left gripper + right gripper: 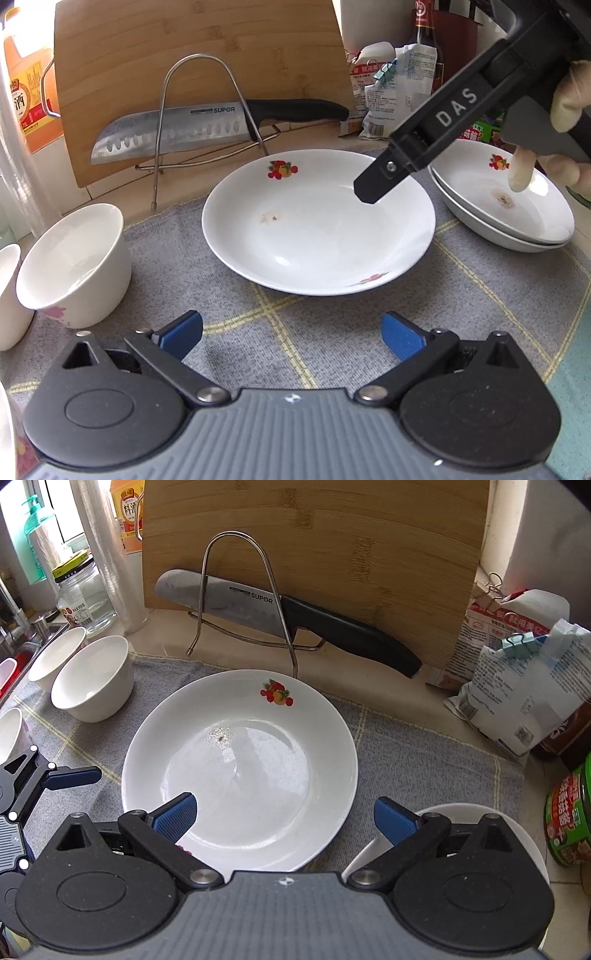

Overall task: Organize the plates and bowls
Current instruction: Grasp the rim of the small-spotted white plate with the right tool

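A white plate with a fruit print (317,225) (240,771) lies on the grey checked cloth (295,332). My left gripper (291,332) is open and empty, low over the cloth just short of the plate's near rim. My right gripper (284,818) is open and empty, hovering over the plate's near right rim; in the left wrist view one black finger (384,177) hangs above the plate's far right side. Two stacked plates (506,199) (443,812) sit to the right. White bowls (74,266) (92,679) stand at the left.
A bamboo cutting board (314,546) leans at the back behind a wire rack (240,590) holding a knife (288,616). Food bags (517,672) and a can (569,812) stand at the right. A glass jar (81,594) and bottles are at the back left.
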A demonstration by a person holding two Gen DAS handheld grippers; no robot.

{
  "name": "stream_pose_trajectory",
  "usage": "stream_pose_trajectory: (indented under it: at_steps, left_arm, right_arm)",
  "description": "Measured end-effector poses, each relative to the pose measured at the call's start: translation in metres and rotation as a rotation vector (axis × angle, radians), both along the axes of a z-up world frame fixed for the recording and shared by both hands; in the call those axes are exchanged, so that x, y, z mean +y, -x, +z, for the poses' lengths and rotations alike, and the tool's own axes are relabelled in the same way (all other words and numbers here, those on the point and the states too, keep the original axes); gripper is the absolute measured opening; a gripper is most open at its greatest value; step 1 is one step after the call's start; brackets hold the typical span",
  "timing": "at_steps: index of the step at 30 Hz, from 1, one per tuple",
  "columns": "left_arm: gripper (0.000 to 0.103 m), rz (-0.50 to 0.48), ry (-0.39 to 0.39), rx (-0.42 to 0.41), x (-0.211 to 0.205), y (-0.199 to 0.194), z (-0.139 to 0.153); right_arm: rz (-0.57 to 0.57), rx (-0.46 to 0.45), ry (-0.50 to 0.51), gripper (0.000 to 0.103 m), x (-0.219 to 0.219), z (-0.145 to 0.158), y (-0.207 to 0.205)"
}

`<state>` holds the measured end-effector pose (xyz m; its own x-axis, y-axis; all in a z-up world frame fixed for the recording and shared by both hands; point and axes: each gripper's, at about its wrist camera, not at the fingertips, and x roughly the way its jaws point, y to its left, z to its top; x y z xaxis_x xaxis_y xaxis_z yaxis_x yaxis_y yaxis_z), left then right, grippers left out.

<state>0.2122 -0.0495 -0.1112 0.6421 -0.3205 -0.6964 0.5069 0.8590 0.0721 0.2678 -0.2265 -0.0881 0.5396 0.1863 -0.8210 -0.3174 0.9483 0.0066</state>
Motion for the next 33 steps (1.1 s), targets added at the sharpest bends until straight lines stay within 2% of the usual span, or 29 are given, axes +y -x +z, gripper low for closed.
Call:
stream_pose_trajectory:
  at_steps: [8,18,33]
  left_arm:
    - [0.102,-0.001,-0.004,0.023,-0.004,-0.006,-0.008]
    - [0.102,-0.015,0.042,0.052,-0.007,-0.016,-0.013]
    - [0.103,-0.116,0.049,0.031,-0.013,-0.037,-0.016]
  right_arm:
    - [0.04,0.076,0.004,0.103,0.003,-0.019,-0.041]
    - [0.07,0.163,-0.044,0.103,0.003,-0.036,-0.059]
    - [0.117,0.168,-0.067,0.103,0.005,-0.033,-0.073]
